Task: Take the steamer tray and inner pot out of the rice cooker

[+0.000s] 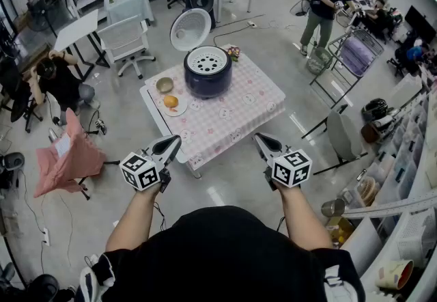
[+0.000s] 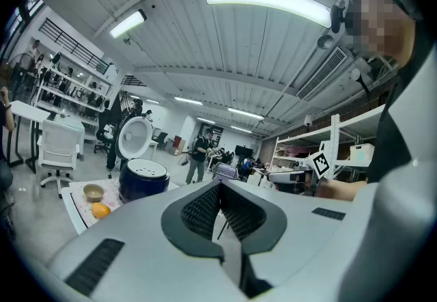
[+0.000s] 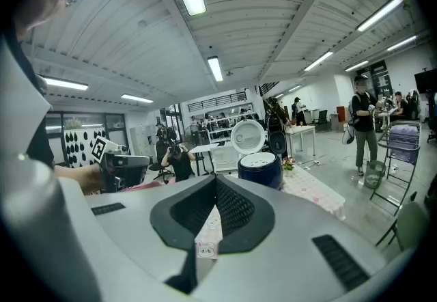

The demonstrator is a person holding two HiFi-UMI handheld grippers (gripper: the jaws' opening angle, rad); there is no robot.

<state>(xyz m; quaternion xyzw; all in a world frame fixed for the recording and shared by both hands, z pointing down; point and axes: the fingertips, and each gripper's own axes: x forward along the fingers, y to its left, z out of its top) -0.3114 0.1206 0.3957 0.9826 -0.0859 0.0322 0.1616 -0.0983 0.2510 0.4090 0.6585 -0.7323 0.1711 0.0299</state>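
Left gripper (image 1: 175,143): we are holding it closed, empty.
Right gripper (image 1: 260,139): closed, empty.
Rice cooker (image 1: 207,80): standing open, steamer tray (image 1: 207,60) inside.

Right claw (image 3: 216,188): jaws pressed together, nothing between them.
Rice cooker (image 3: 260,171): dark blue, white lid (image 3: 247,135) raised upright, white perforated steamer tray (image 3: 263,157) seated in its top.
Counter (image 3: 315,191): pink checked cloth.
Left claw (image 3: 133,161): at left, well apart from the cooker.
Person (image 3: 362,123): standing at right.

Checked-cloth table (image 1: 239,115) with rice cooker (image 1: 207,72), bowl (image 1: 164,85), plate (image 1: 183,108) bearing orange (image 1: 171,101)
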